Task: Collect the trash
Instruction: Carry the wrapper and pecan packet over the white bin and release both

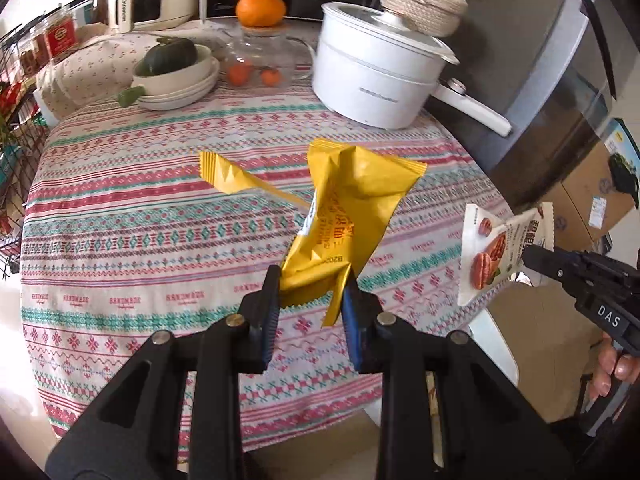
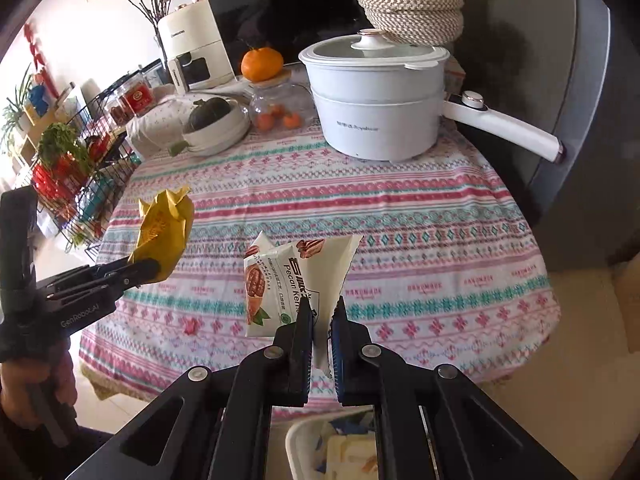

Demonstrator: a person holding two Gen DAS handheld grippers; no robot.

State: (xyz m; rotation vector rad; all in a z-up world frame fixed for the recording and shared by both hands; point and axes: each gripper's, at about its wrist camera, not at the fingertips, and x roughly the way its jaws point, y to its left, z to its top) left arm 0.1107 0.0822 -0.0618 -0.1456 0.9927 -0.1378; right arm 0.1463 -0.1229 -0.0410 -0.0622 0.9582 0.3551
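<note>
While the left gripper (image 1: 310, 280) is pinching a yellow wrapper (image 1: 348, 208) above the table (image 1: 140, 240), the right gripper (image 2: 322, 312) is pinching a white pecan packet (image 2: 280, 280).

Home kitchen, electric pot (image 2: 376, 104), microwave (image 2: 296, 4), probably air fryer (image 2: 196, 48)

The left claw (image 1: 311, 284) is angled downward, its pads clamped on a yellow wrapper (image 1: 340, 216). The right claw (image 2: 321, 312) is likewise tilted down, pinched nearly closed on a white pecan packet (image 2: 280, 280). Each is gripped by a hand (image 2: 48, 384).
</note>
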